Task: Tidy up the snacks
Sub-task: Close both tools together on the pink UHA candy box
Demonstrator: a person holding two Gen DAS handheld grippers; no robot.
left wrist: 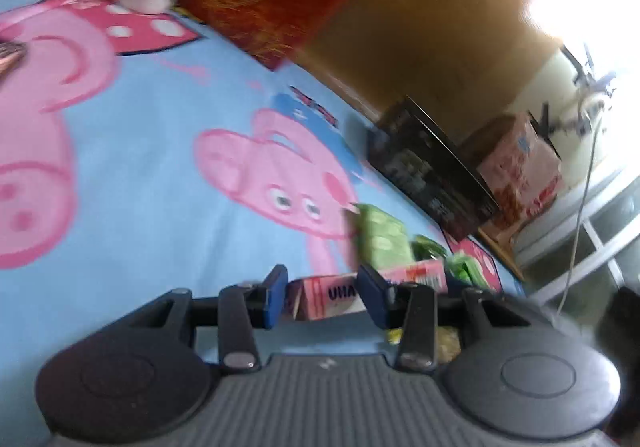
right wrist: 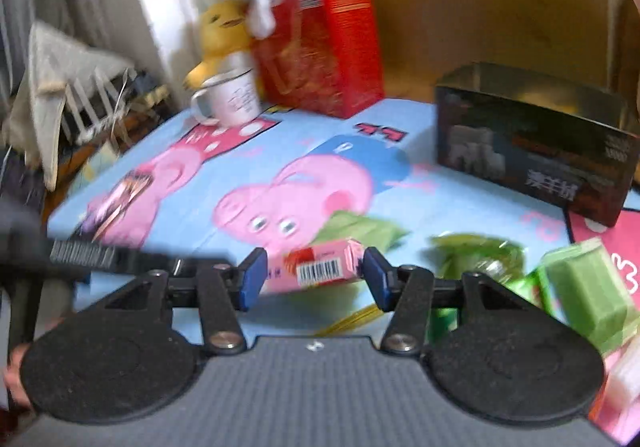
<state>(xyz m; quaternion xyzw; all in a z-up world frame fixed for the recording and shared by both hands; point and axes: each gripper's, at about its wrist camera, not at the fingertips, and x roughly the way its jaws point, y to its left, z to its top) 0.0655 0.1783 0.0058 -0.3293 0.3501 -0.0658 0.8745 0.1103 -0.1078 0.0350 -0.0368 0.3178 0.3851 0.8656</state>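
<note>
Between right gripper (right wrist: 314, 275) jaws, parted: one pink rectangular cardboard carton (right wrist: 320, 265). Left gripper (left wrist: 326, 295) jaws spread, beyond them two soft green crinkly packets (left wrist: 382, 239).

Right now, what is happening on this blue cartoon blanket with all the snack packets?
A person is sorting snacks with two hand-held grippers. In both wrist views a small pink snack carton sits between the blue pads, so the left gripper and the right gripper seem to be at the same box; the blur hides which one truly grips it. Green snack packets lie loose beside it on the blue cartoon blanket. An open dark rectangular box stands behind, with no snacks visible in it.
</note>
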